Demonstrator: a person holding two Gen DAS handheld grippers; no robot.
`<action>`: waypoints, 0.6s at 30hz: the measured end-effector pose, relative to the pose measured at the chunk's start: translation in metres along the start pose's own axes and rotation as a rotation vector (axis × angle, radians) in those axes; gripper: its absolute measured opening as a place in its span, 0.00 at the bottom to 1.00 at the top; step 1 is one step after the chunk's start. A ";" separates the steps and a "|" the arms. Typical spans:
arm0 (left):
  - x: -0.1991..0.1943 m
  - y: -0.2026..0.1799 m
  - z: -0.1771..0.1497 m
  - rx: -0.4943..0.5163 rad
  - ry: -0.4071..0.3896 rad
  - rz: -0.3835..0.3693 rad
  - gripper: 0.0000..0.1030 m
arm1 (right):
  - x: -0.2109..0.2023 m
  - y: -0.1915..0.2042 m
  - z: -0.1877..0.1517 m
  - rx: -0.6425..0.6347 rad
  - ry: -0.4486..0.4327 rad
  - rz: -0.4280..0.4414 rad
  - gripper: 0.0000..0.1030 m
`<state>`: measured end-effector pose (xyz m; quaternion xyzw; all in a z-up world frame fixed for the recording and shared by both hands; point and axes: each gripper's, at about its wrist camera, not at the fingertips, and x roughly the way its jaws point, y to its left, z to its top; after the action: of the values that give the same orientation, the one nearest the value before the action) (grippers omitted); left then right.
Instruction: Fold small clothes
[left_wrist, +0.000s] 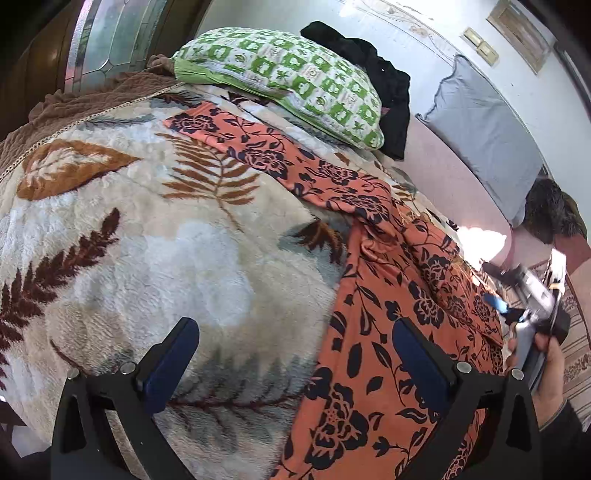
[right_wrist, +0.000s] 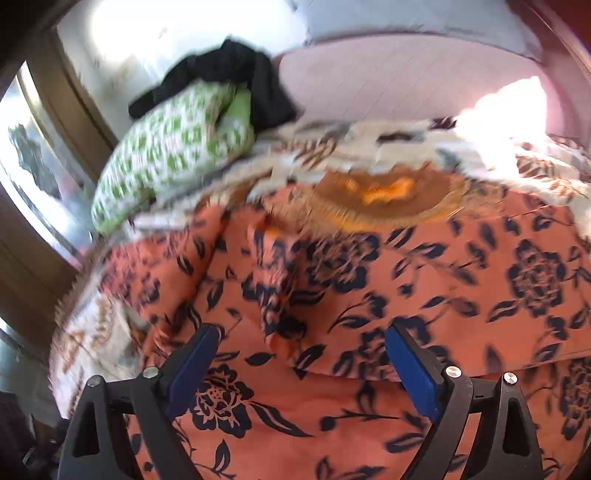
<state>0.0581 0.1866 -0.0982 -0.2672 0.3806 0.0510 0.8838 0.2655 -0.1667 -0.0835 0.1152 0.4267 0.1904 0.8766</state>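
Currently folding at early stage: orange floral garment (left_wrist: 369, 295) lies spread, creased, on leaf-print blanket (left_wrist: 147, 258) over bed, no fold visible. Left tool (left_wrist: 295, 354) jaws apart, empty, at garment edge. Right tool (right_wrist: 299, 354) jaws apart, empty, above garment

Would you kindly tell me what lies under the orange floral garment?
The orange floral garment lies on a plush leaf-patterned blanket that covers the bed. What the cloth hides beneath itself cannot be seen.

Fluffy plush blanket (left_wrist: 155, 258), thin matt floral cloth (left_wrist: 369, 369)
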 end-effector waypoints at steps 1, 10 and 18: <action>0.001 -0.003 -0.001 0.008 0.006 -0.005 1.00 | -0.005 -0.009 0.005 0.037 -0.014 0.006 0.95; 0.004 -0.004 -0.004 0.014 0.019 -0.012 1.00 | 0.056 -0.032 0.035 0.581 0.018 0.379 0.95; 0.000 0.008 0.001 -0.052 -0.003 -0.031 1.00 | 0.078 0.049 0.031 0.435 0.120 0.632 0.95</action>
<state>0.0563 0.1944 -0.1008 -0.2957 0.3737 0.0474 0.8779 0.3218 -0.0899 -0.1017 0.4129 0.4510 0.3623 0.7034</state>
